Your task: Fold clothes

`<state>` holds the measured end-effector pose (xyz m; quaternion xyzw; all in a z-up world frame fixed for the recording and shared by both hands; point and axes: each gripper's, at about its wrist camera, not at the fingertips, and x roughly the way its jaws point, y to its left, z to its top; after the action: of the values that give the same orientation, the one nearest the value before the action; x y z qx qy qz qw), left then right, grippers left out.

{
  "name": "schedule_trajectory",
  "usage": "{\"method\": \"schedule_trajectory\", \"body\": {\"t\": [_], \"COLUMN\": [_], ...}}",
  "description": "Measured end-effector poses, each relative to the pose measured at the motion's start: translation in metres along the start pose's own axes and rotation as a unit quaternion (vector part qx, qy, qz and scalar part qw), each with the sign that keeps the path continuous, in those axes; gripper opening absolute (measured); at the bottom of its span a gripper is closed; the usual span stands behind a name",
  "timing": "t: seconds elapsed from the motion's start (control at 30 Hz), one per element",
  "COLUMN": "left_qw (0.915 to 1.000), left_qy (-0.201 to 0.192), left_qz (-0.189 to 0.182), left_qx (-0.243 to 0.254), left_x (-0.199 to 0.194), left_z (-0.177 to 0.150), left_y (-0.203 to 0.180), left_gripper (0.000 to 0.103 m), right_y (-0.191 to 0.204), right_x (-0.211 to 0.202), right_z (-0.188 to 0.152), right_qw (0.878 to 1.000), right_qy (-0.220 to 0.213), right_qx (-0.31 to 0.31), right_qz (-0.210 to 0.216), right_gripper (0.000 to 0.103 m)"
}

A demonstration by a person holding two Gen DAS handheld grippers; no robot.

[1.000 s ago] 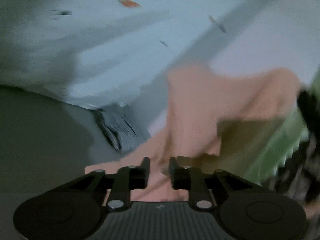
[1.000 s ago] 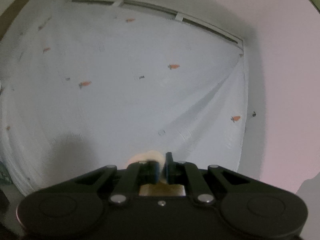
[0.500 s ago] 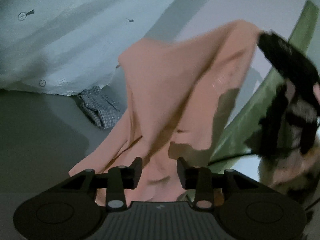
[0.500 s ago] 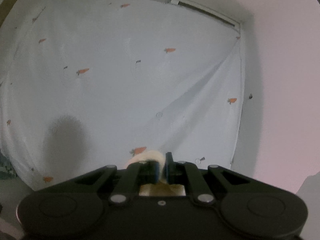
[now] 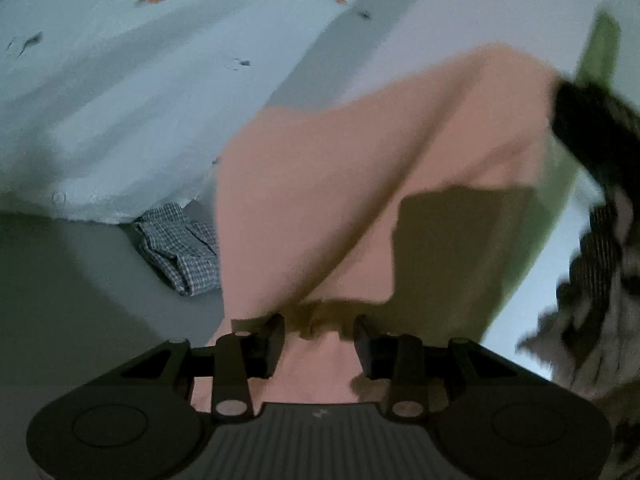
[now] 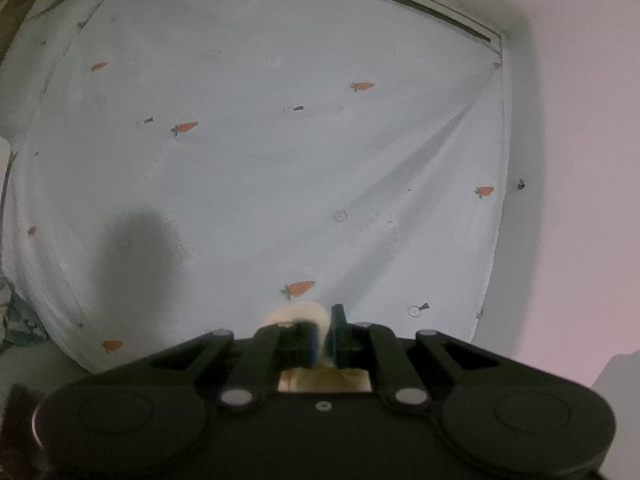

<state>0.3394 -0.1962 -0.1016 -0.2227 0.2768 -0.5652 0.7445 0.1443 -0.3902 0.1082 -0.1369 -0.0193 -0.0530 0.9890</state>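
The right gripper [image 6: 325, 332] was clamped on a fold of the soft peach-coloured cloth garment [image 5: 320, 200], which hung lifted at twelve o'clock of the left gripper [image 5: 319, 334], its jaws apart; blur hid the hem. Spreading seemed underway; next, the left needed a free corner.

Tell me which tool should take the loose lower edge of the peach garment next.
Left. The left tool is open with the peach garment hanging right between its fingers, while the right tool is already shut on a bunch of that cloth.
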Motion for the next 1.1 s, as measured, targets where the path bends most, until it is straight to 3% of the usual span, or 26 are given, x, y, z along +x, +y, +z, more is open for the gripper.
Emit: {"method": "schedule_trajectory", "body": {"t": [0.17,0.37,0.47,0.5,0.53,0.63,0.73,0.8,0.9,1.0,1.1], "left_qw": [0.9989,0.9974,0.9982,0.9987,0.9991,0.9993,0.9927,0.9827,0.9548,0.9112,0.8583], "left_qy": [0.026,0.058,0.047,0.038,0.030,0.005,-0.023,-0.042,-0.079,-0.139,-0.214], "left_qz": [-0.036,-0.043,-0.037,-0.032,-0.026,0.018,0.099,0.159,0.261,0.360,0.438], "left_qx": [0.013,0.010,0.008,0.010,0.013,0.032,0.065,0.085,0.118,0.144,0.160], "left_x": [0.005,0.038,0.039,0.038,0.036,0.039,0.028,0.024,0.005,-0.031,-0.069], "left_z": [0.002,-0.001,0.000,-0.001,0.000,0.005,0.011,0.015,0.022,0.030,0.038], "left_y": [0.001,0.016,0.013,0.011,0.008,0.001,-0.016,-0.024,-0.041,-0.069,-0.101], "left_gripper": [0.040,0.040,0.035,0.021,0.009,0.005,0.004,0.004,0.004,0.004,0.004], "right_y": [0.005,0.006,0.006,0.005,0.004,-0.001,-0.003,-0.003,-0.001,-0.002,-0.005], "right_x": [0.003,0.005,0.002,0.002,0.001,-0.003,-0.005,-0.005,-0.006,-0.009,-0.016], "right_z": [0.000,0.000,-0.001,0.000,0.000,0.000,-0.001,-0.003,-0.006,-0.008,-0.006], "right_qw": [1.000,1.000,1.000,1.000,1.000,1.000,1.000,0.999,0.999,0.998,0.997], "right_qy": [-0.003,0.001,-0.001,-0.003,-0.005,-0.012,-0.023,-0.031,-0.047,-0.062,-0.083], "right_qx": [-0.009,-0.008,-0.015,-0.016,-0.015,-0.011,-0.011,-0.009,-0.011,-0.007,-0.001], "right_qz": [0.016,0.026,0.017,0.013,0.010,-0.001,-0.009,-0.011,-0.012,-0.011,-0.007], "right_gripper": [0.007,0.007,0.007,0.007,0.007,0.007,0.007,0.007,0.007,0.007,0.007]}}
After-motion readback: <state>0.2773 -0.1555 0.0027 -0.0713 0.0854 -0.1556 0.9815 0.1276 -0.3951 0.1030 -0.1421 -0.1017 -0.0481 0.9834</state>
